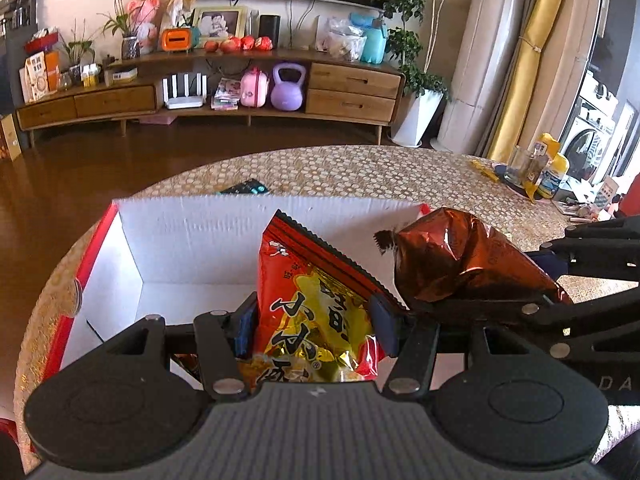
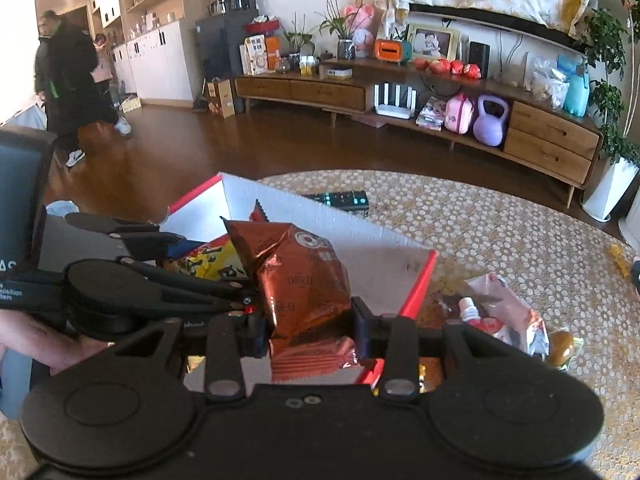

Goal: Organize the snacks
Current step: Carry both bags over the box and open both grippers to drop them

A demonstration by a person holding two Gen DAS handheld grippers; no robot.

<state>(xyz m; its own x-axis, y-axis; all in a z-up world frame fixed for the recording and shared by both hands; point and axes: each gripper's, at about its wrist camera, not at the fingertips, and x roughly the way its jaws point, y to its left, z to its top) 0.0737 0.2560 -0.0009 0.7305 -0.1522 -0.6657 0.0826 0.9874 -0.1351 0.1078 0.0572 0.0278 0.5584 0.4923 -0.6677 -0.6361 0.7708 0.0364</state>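
My left gripper (image 1: 314, 326) is shut on a red and yellow snack bag (image 1: 316, 304) and holds it over the open white box with red edges (image 1: 192, 236). My right gripper (image 2: 310, 326) is shut on a brown foil Oreo packet (image 2: 304, 280), also above the box (image 2: 384, 256). The Oreo packet (image 1: 464, 256) shows in the left wrist view to the right of the red bag, with the right gripper's arm behind it. The red and yellow bag (image 2: 216, 260) shows left of the packet in the right wrist view.
The box stands on a round table with a patterned cloth (image 1: 360, 172). A remote (image 2: 340, 200) lies beyond the box. More snack packets (image 2: 504, 316) lie right of the box. A glass and bottles (image 1: 536, 172) stand at the table's far right. A person (image 2: 68, 80) walks in the room.
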